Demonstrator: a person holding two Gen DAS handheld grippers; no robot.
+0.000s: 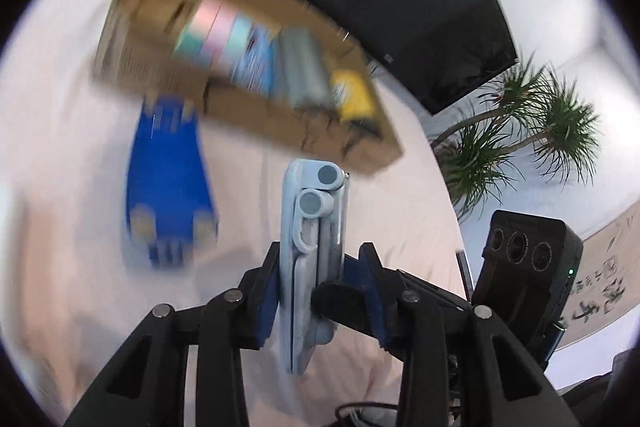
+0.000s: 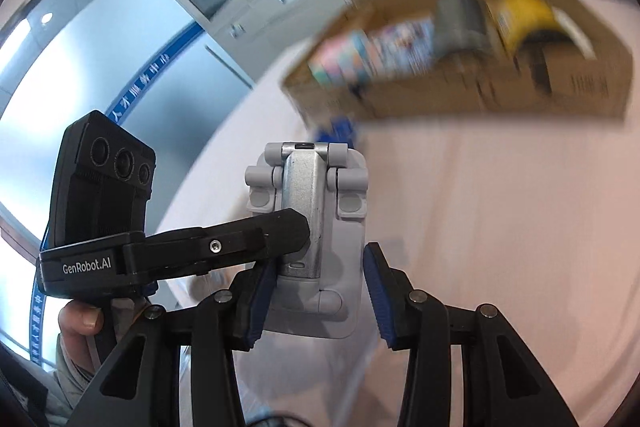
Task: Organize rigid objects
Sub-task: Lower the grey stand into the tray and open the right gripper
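We hold one folded light blue phone stand [image 1: 314,247] up above the pale tabletop [image 1: 80,187], just in front of one open cardboard box [image 1: 248,115]. Both our grippers are on it. The left gripper [image 1: 320,291] has its jaws clamped on the thin sides of the stand. The right gripper [image 2: 320,291] has one blue pad against the stand's left edge, but we see a small gap at the other pad, so we cannot tell if those jaws really squeeze it.

The left view shows one blue car-shaped toy [image 1: 170,183] lying on the tabletop just in front of the box. The right view shows only a blurry blue bit of it. The right view shows the stand's flat face with its silver metal hinge plate [image 2: 306,203], and a thumb [image 2: 82,319] on the left gripper's handle.

Inside the box we count one yellow thing [image 1: 354,93], one gray thing [image 1: 306,67] and some pastel packs [image 1: 216,35], too blurry to count.
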